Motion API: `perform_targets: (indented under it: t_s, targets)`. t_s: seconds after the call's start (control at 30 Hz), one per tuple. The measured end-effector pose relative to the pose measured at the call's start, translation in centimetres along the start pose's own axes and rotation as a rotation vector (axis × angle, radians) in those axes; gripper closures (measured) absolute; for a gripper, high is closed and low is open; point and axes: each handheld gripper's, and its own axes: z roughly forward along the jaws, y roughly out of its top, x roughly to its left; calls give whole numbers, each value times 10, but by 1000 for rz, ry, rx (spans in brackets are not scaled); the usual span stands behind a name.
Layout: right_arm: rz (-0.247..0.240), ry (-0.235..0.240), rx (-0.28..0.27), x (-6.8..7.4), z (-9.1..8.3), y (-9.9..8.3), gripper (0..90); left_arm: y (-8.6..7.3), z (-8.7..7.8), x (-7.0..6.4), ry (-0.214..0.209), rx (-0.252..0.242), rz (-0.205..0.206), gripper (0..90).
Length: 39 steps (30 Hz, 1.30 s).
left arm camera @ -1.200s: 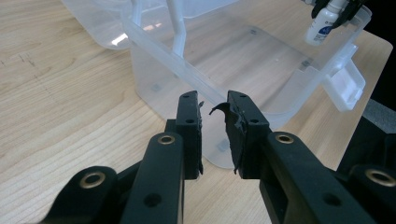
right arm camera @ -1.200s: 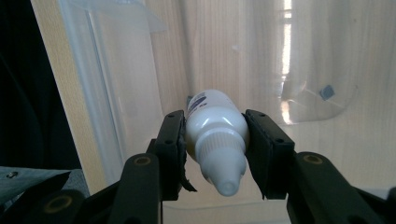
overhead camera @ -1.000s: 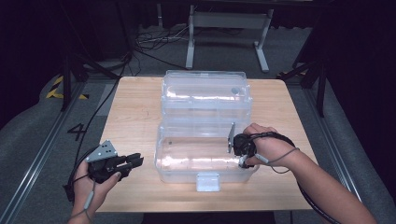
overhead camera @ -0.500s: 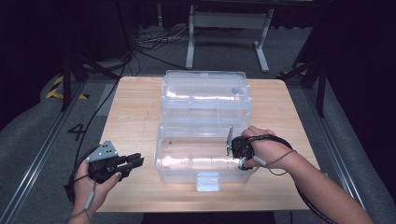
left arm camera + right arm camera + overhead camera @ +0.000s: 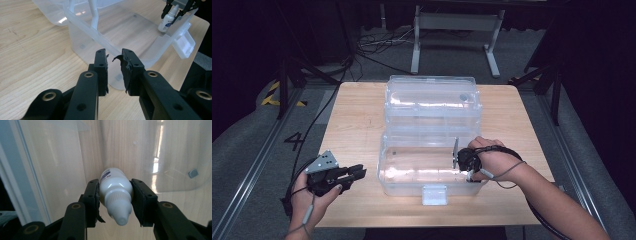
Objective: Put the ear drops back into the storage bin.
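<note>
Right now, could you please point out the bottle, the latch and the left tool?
bottle point(image 5: 115, 190), right gripper view, its white shoulder.
latch point(image 5: 434, 194), high view, its front flap.
left tool point(image 5: 114, 68), left gripper view, between its fingertips.

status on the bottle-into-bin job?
Done: clear bin is open, lid swung back. In hand: right gripper is clamped on the white dropper bottle, inside the bin. Left: release and withdraw. Left gripper is open, idle outside the bin.

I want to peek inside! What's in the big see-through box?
A small white bottle, held by the right tongs at one end of the clear box. The rest of its floor looks bare. The tongs' pads cover the bottle's sides.
</note>
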Motion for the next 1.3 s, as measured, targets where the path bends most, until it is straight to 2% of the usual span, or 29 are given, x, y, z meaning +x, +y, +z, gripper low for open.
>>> perform_targets:
  t_s: [0.5,0.6,0.87,1.3]
  targets:
    - [-10,19,16,-3,5,0,597,0,0,0,-5,2,-1,751]
    - [0,20,18,-3,4,-1,595,-1,0,1,-6,8,-6,751]
    - [1,10,4,-3,0,-3,550,0,0,1,-8,5,-5,748]
    - [20,-51,-68,5,-39,-13,552,2,3,0,-16,11,-5,746]
